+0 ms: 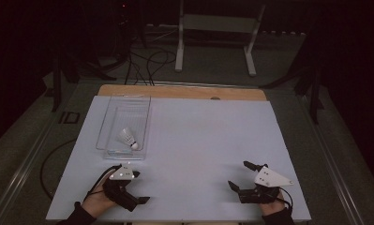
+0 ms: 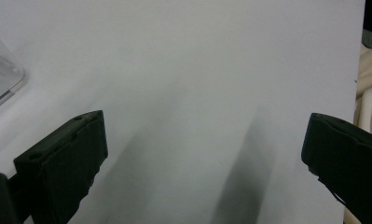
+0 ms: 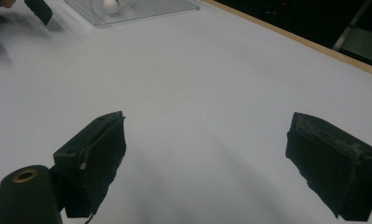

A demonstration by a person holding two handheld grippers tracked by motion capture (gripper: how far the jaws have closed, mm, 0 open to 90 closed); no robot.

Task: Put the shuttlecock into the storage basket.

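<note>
A white shuttlecock is seen in the high view lying inside a clear plastic tray on the left part of the white surface, its rounded cork end turned toward the near right corner of the tray. In the right gripper view only the cork is caught at the top edge, the feathers being cut off. The tray walls are transparent and hard to trace, and in the left gripper view just one corner of the tray is shown at the left edge. No writing or label can be read anywhere. The left gripper is held low over the surface just in front of the tray, its fingers spread wide apart with nothing between them. The right gripper is held near the front right of the surface, well apart from the tray, its fingers likewise spread wide and empty. The surroundings beyond the surface are lost in darkness.
</note>
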